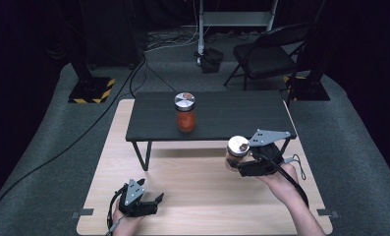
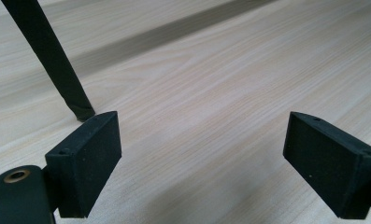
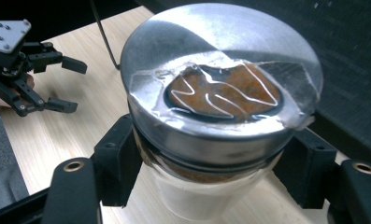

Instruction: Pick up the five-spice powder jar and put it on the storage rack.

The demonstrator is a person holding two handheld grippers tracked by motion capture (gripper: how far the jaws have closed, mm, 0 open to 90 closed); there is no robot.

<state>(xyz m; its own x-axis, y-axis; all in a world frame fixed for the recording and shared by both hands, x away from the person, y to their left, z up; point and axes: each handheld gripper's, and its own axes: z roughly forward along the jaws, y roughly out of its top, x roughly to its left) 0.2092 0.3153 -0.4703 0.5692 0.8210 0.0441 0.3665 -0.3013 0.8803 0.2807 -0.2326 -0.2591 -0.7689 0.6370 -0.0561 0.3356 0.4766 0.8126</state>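
Carry step. Your right hand-held gripper [image 1: 237,162] pinches a jar [image 1: 237,149] below its lid, right of centre, clear of the desk [image 1: 192,196]. Left hand-held gripper [image 1: 155,202] spread, lower left. Next, probably: set it upright on the shelf [image 1: 222,115] beside the red jar [image 1: 185,111].

No readable text, label or number anywhere.

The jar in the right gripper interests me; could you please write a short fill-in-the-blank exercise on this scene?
1. The right gripper is shut on a jar with a ____ lid.
2. The left gripper has its jaws ____.
3. A second jar, with red contents, stands on the ____ shelf.

Missing words: metal; open; black
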